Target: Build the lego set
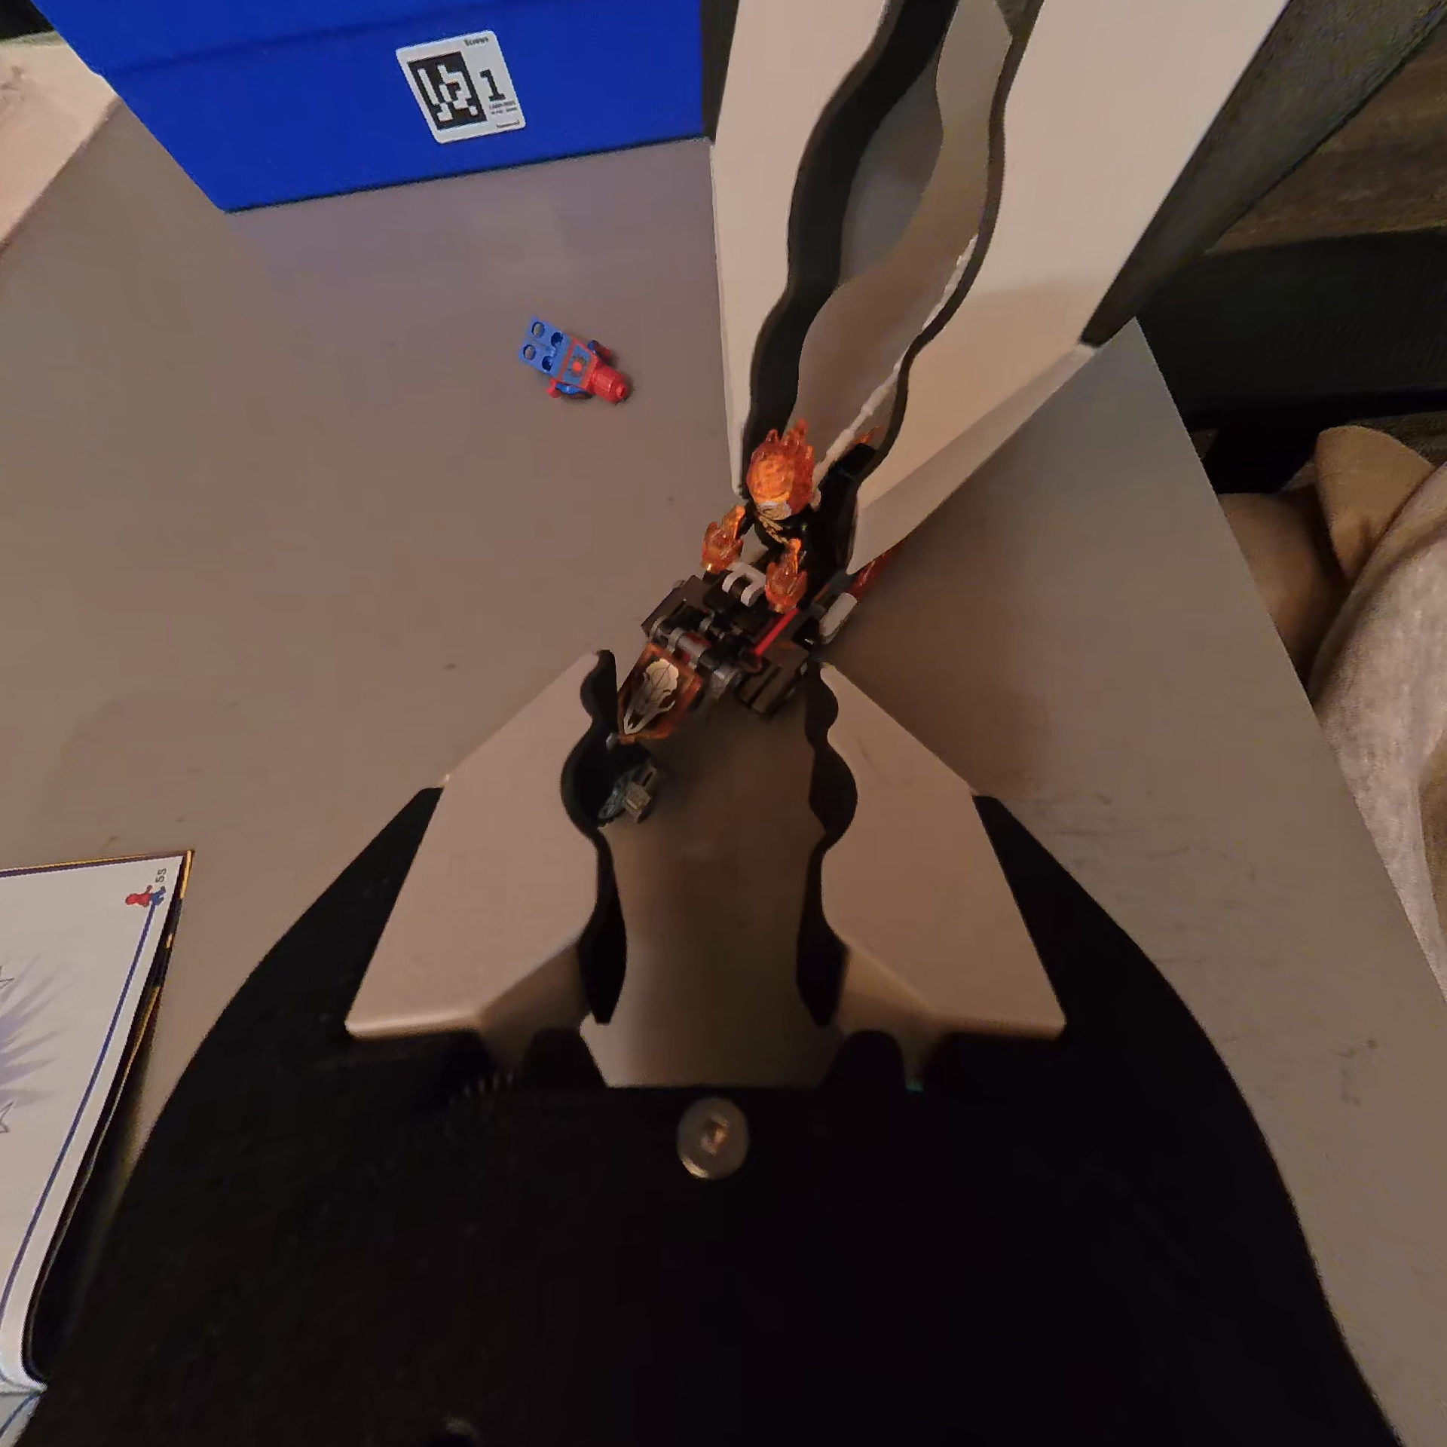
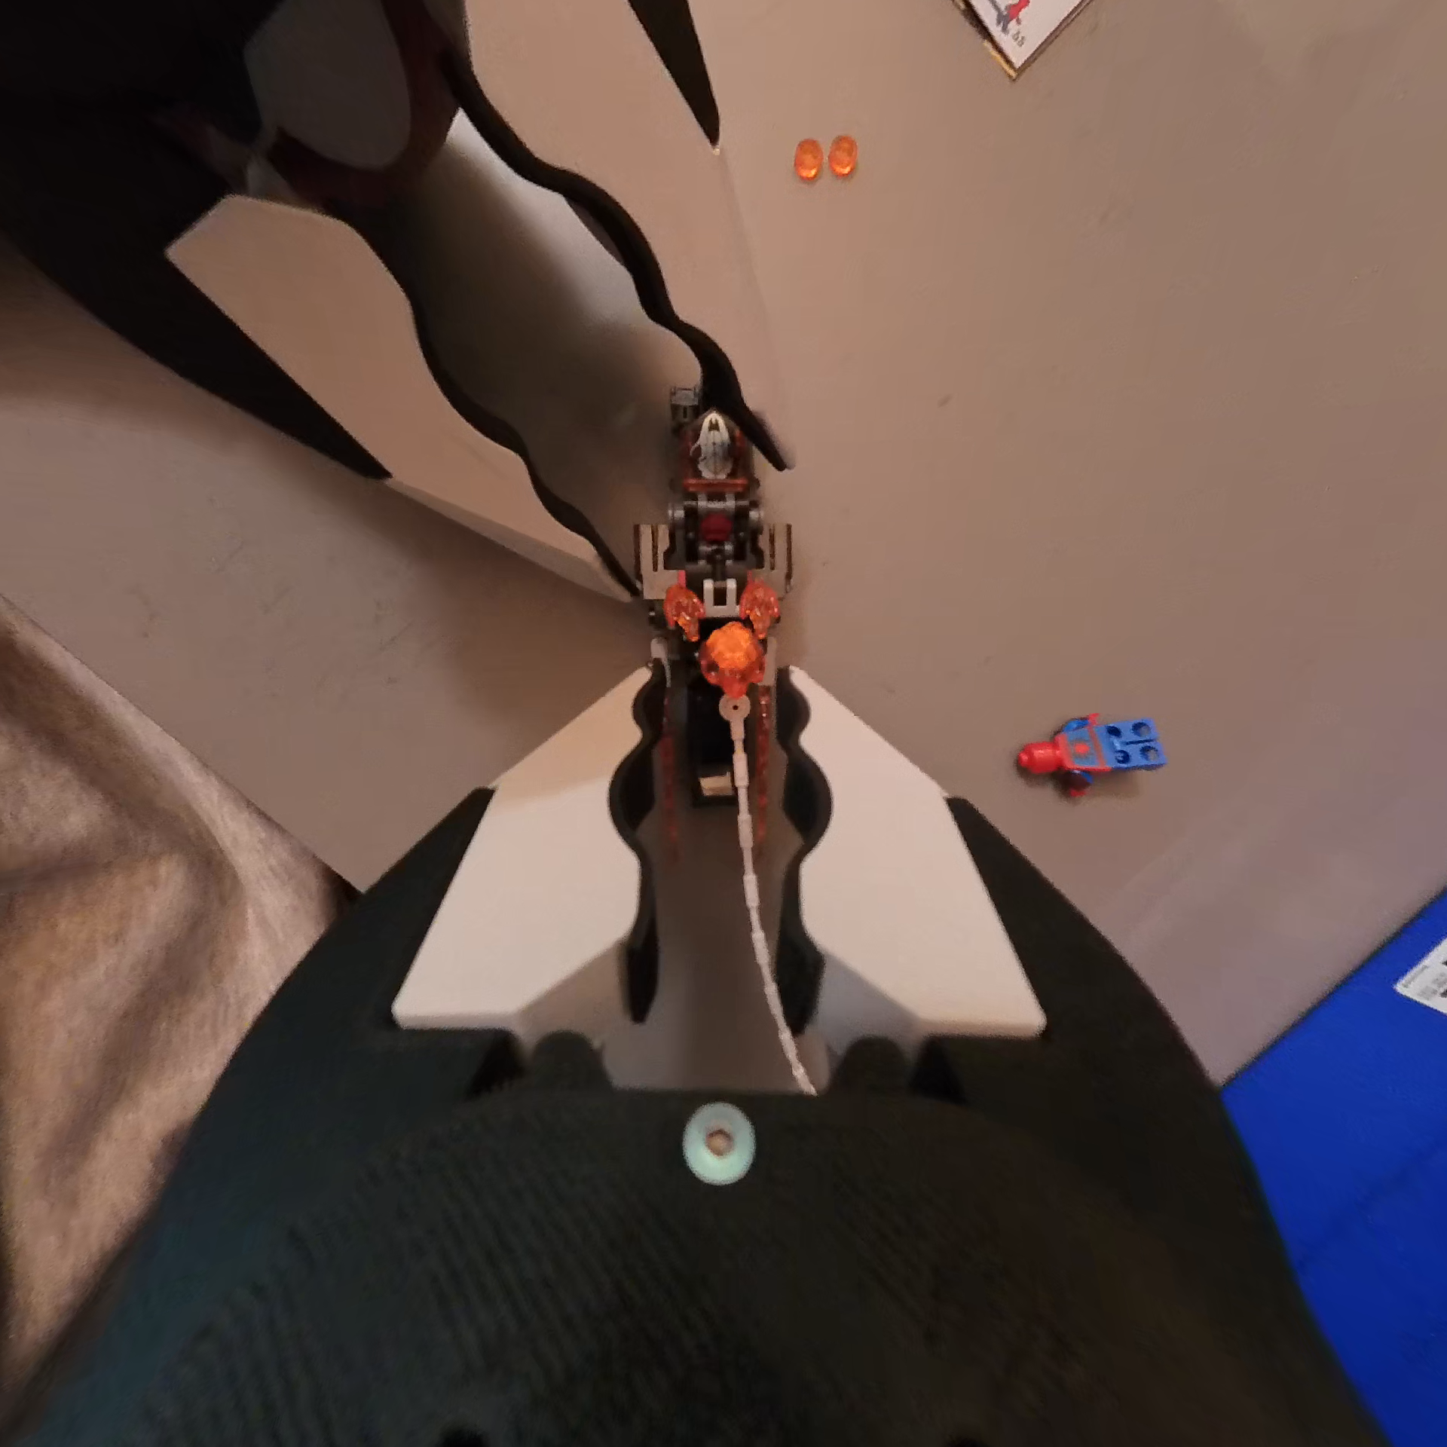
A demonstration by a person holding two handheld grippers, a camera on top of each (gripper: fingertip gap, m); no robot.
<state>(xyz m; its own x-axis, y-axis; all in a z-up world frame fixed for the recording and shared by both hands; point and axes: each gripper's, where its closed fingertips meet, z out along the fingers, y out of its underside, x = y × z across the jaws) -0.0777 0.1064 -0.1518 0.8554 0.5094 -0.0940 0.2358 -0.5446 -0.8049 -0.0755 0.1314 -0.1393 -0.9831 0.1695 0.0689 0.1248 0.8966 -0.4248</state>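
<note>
A small black and dark-red lego motorcycle (image 1: pixel 724 638) carries a black rider with a clear-orange flame head (image 1: pixel 779 474). A skull-printed shield (image 1: pixel 658 693) sits at its front. My left gripper (image 1: pixel 709 673) is closed around the bike's front end, just above the grey table (image 1: pixel 313 509). My right gripper (image 2: pixel 720 689) is closed around the bike's rear (image 2: pixel 709 752), where a white chain (image 2: pixel 752 877) trails back between its fingers. Each gripper also shows in the other's view, the right gripper (image 1: pixel 806 509) and the left gripper (image 2: pixel 705 525).
A red and blue minifigure (image 1: pixel 575 364) lies on the table, also in the right wrist view (image 2: pixel 1096 748). Two clear-orange round studs (image 2: pixel 826 159) lie farther off. An instruction booklet (image 1: pixel 70 1057) lies at the left. A blue box (image 1: pixel 313 102) stands behind. Beige fabric (image 2: pixel 117 783) lies beyond the table edge. The grippers are tip to tip, or close to it.
</note>
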